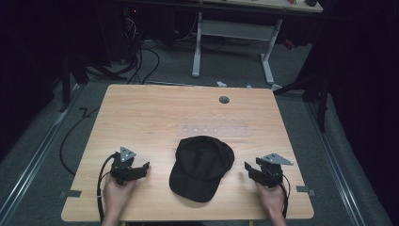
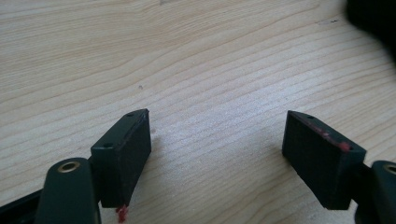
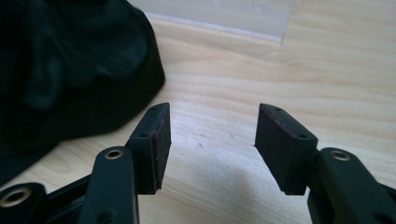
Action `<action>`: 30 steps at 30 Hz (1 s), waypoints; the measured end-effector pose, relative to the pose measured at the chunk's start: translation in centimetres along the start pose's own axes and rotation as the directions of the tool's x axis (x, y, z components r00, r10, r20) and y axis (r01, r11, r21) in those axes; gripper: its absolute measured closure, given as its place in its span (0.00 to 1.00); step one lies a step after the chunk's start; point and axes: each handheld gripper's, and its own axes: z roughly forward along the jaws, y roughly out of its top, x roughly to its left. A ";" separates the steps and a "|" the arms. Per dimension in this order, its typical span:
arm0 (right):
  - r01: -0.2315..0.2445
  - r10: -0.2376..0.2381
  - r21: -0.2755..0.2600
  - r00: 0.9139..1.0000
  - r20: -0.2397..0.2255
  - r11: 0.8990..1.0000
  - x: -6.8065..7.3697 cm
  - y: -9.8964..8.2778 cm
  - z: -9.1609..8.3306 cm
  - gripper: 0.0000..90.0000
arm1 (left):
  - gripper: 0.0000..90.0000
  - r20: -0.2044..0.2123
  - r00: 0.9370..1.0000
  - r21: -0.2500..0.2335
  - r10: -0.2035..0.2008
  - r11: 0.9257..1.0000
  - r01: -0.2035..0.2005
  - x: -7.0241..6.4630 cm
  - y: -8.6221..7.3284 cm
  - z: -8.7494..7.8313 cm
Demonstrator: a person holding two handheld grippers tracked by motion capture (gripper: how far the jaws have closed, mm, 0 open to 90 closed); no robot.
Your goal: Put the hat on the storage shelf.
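A black baseball cap [image 1: 201, 165] lies on the wooden table [image 1: 155, 117] near its front edge, brim toward the person. My left gripper [image 1: 141, 168] rests to the left of the cap, held in a hand, its jaws wide apart over bare wood [image 2: 217, 135]. To the right of the cap sits my right gripper [image 1: 248, 169], jaws apart with nothing between them [image 3: 212, 135]. In the right gripper view the cap [image 3: 70, 65] bulks at the upper left, just beyond the left pad [image 3: 156, 144], apart from it.
A clear plastic sheet [image 1: 214, 126] lies flat behind the cap, its edge also in the right gripper view [image 3: 224, 16]. A dark round grommet [image 1: 224, 99] sits near the table's far edge. A white-legged desk [image 1: 235, 42] and floor cables stand beyond the table.
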 end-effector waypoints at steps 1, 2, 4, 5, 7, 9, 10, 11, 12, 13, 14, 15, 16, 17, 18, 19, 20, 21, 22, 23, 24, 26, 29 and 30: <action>-0.003 0.003 -0.012 1.000 -0.004 1.000 0.1 0.1 -0.2 0.51 | 0.27 0.000 1.000 0.000 0.000 1.000 0.000 0.0 0.0 0.0; 0.006 -0.006 -0.025 1.000 -0.018 1.000 0.4 0.4 -0.5 0.51 | 0.27 0.000 1.000 0.000 0.000 1.000 0.000 0.0 0.0 0.0; 0.010 -0.011 -0.033 0.999 -0.031 0.999 0.6 0.6 -0.7 0.51 | 0.27 0.000 1.000 0.000 0.000 1.000 0.000 0.0 0.0 0.0; 0.010 -0.011 -0.033 0.999 -0.031 0.999 0.6 0.6 -0.7 0.51 | 0.27 0.000 1.000 0.000 0.000 1.000 0.000 0.0 0.0 0.0; 0.012 -0.014 -0.048 0.999 -0.050 0.999 1.0 0.8 -0.9 0.51 | 0.27 0.000 1.000 0.000 0.000 1.000 0.000 0.0 0.0 0.0; 0.019 -0.023 -0.054 0.997 -0.075 0.998 1.4 1.1 -1.2 0.51 | 0.27 0.000 1.000 0.000 0.000 1.000 0.000 0.0 0.0 0.0; 0.017 -0.021 -0.054 0.996 -0.086 0.998 1.5 1.2 -1.2 0.51 | 0.27 0.000 1.000 0.000 0.000 1.000 0.000 0.0 0.0 0.0; 0.017 -0.021 -0.054 0.996 -0.086 0.998 1.5 1.2 -1.2 0.51 | 0.27 0.000 1.000 0.000 0.000 1.000 0.000 0.0 0.0 0.0; 0.021 -0.026 -0.053 0.995 -0.096 0.998 1.6 1.3 -1.2 0.51 | 0.27 0.000 1.000 0.000 0.000 1.000 0.000 0.0 0.0 0.0; 0.023 -0.028 -0.048 0.994 -0.106 0.999 1.7 1.4 -1.3 0.50 | 0.27 0.000 1.000 0.000 0.000 1.000 0.000 0.0 0.0 0.0; 0.026 -0.031 -0.044 0.993 -0.116 0.999 1.9 1.6 -1.3 0.50 | 0.27 0.000 1.000 0.000 0.000 1.000 0.000 0.0 0.0 0.0; 0.033 -0.038 -0.047 0.991 -0.128 0.998 2.2 1.8 -1.3 0.49 | 0.27 0.000 1.000 0.000 0.000 1.000 0.000 0.0 0.0 0.0; 0.033 -0.038 -0.047 0.991 -0.128 0.998 2.2 1.8 -1.3 0.49 | 0.27 0.000 1.000 0.000 0.000 1.000 0.000 0.0 0.0 0.0; 0.038 -0.044 -0.052 0.990 -0.136 0.998 2.5 2.0 -1.5 0.49 | 0.27 0.000 1.000 0.000 0.000 1.000 0.000 0.0 0.0 0.0; 0.041 -0.048 -0.058 0.989 -0.139 0.997 2.7 2.2 -1.5 0.48 | 0.27 0.000 1.000 0.000 0.000 1.000 0.000 0.0 0.0 0.0; 0.041 -0.048 -0.058 0.989 -0.139 0.997 2.7 2.2 -1.5 0.48 | 0.27 0.000 1.000 0.000 0.000 1.000 0.000 0.0 0.0 0.0; 0.043 -0.054 -0.074 0.988 -0.148 0.996 2.9 2.4 -1.6 0.48 | 0.27 0.000 1.000 0.000 0.000 1.000 0.000 0.0 0.0 0.0; 0.043 -0.054 -0.074 0.988 -0.148 0.996 2.9 2.4 -1.6 0.48 | 0.27 0.000 1.000 0.000 0.000 1.000 0.000 0.0 0.0 0.0; 0.041 -0.052 -0.074 0.987 -0.154 0.996 3.1 2.6 -1.7 0.48 | 0.27 0.000 1.000 0.000 0.000 1.000 0.000 0.0 0.0 0.0; 0.040 -0.051 -0.074 0.986 -0.161 0.996 3.2 2.8 -1.7 0.48 | 0.27 0.000 1.000 0.000 0.000 1.000 0.000 0.0 0.0 0.0; 0.046 -0.058 -0.075 0.985 -0.165 0.996 3.3 2.9 -1.7 0.48 | 0.27 -0.001 1.000 0.000 0.000 1.000 0.000 0.0 0.0 0.0; 0.062 -0.074 -0.074 0.981 -0.177 0.995 3.7 3.5 -1.5 0.45 | 0.27 -0.001 1.000 0.000 0.000 1.000 0.000 0.0 0.0 0.0; 0.069 -0.081 -0.074 0.979 -0.189 0.995 4.0 3.8 -1.3 0.43 | 0.27 -0.001 1.000 0.000 0.000 1.000 0.000 0.0 0.0 0.0; 0.071 -0.083 -0.070 0.977 -0.195 0.995 4.2 4.0 -1.2 0.43 | 0.27 -0.001 1.000 0.000 0.000 1.000 0.000 0.0 0.0 0.0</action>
